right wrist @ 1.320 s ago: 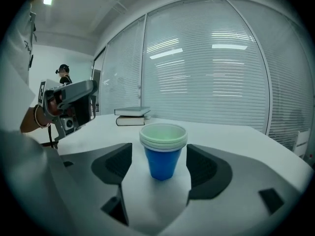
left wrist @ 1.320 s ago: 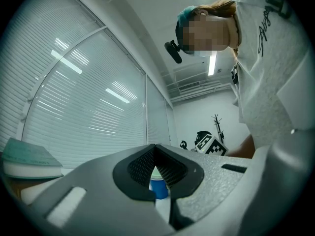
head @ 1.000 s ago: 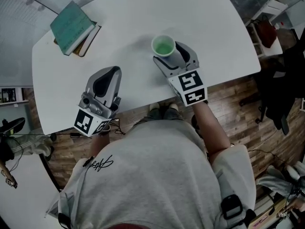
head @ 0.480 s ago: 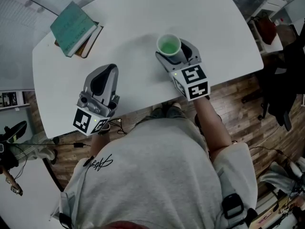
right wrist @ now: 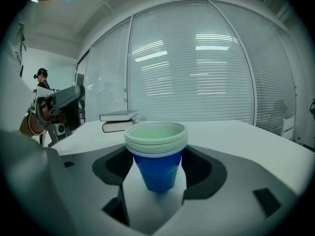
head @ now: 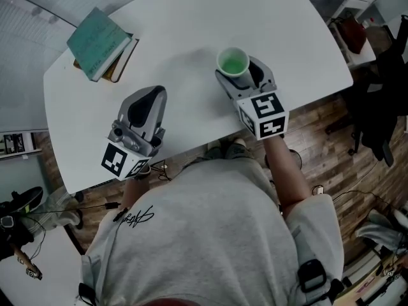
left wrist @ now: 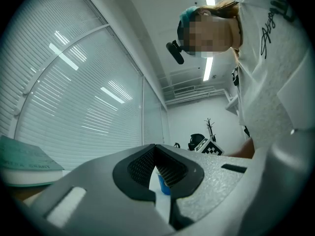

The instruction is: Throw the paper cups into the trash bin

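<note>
Several nested paper cups, blue outside and pale green inside (right wrist: 156, 156), sit clamped between the fingers of the right gripper (head: 241, 74) over the white desk (head: 178, 30). The fingers of the left gripper (head: 150, 93) are together and empty. No trash bin shows, so carrying and dropping remain.

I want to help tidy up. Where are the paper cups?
In the head view, the paper cups are at the white table's right side, held between the right claw's jaws, far right of the books.
</note>
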